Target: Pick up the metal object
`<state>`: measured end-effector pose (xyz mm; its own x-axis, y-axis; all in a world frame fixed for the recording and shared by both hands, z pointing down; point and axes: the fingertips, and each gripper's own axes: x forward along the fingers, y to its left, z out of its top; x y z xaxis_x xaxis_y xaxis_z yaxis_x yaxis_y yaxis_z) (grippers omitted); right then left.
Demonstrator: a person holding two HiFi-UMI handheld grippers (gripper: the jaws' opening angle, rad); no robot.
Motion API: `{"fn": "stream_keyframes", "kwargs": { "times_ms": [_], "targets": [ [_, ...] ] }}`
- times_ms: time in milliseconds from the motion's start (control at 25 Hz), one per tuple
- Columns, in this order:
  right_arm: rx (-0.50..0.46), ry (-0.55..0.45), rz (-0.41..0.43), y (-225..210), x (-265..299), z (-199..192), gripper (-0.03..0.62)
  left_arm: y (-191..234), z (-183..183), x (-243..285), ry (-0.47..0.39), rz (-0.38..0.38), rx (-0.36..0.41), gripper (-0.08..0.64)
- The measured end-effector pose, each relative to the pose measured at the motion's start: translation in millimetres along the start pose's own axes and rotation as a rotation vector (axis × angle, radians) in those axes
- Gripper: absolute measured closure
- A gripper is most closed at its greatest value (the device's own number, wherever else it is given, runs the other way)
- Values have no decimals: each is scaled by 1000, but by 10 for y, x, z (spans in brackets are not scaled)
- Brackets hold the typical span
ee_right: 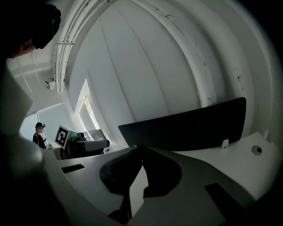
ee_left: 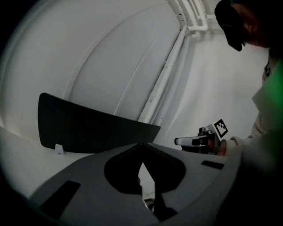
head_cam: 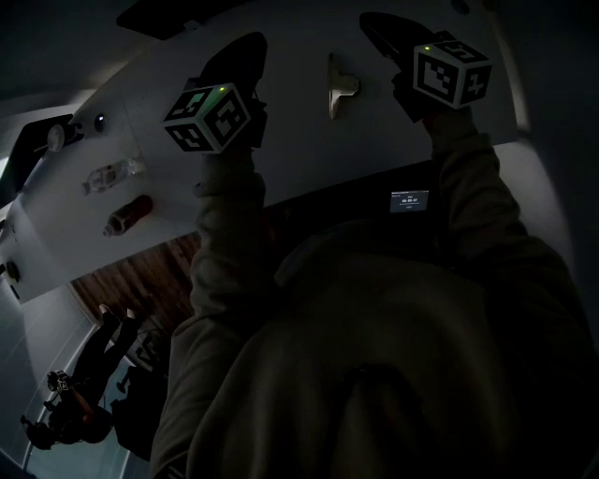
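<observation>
The white table (head_cam: 309, 159) slants across the head view. Its near edge runs from the lower left up to the right, above a strip of wood-grain floor (head_cam: 140, 267). The metal object (head_cam: 342, 86) lies on the smooth tabletop between the two tools, touching neither, with bare surface all around it. It is a pale, dully shining piece with a narrow stem that flares into a wider foot. The left gripper (head_cam: 245, 51) sits to its left and the right gripper (head_cam: 374, 26) sits closer on its right, each carrying a cube with square black-and-white markers. In the left gripper view the left gripper (ee_left: 142, 145) has its matte grey jaws pressed together at the tips with nothing between them. The right gripper (ee_right: 141, 149) shows the same in its own view, tips meeting and empty. Beyond both stands a flat dark panel (ee_left: 88, 128) at the table's far side, which closes off that edge. Well off to the left, near the table's left end, lie a clear glassy item (head_cam: 110, 175) and a reddish cylinder (head_cam: 128, 215). A small lit display (head_cam: 409, 200) glows just below the near edge.
</observation>
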<state>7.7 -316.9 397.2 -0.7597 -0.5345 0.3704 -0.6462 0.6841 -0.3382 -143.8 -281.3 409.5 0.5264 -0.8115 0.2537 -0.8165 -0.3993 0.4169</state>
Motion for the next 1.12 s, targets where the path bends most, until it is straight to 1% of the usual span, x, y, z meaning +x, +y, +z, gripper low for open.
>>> {"fn": "stream_keyframes", "kwargs": {
  "times_ms": [240, 400, 600, 920, 1000, 1120],
  "targets": [
    [35, 24, -14, -84, 15, -213, 574, 30, -235, 76, 25, -11, -44, 555],
    [55, 41, -20, -187, 20, -406, 574, 44, -471, 157, 64, -13, -54, 555],
    [80, 45, -34, -333, 18, -562, 574, 75, -690, 222, 88, -12, -67, 555],
    [117, 89, -47, -457, 54, -855, 574, 126, -1080, 267, 152, -8, -99, 555],
    [126, 103, -49, -471, 82, -936, 574, 134, -1147, 266, 166, -6, -97, 555],
    [154, 117, -54, -506, 120, -1097, 574, 132, -1288, 294, 187, -6, -74, 555]
  ]
}}
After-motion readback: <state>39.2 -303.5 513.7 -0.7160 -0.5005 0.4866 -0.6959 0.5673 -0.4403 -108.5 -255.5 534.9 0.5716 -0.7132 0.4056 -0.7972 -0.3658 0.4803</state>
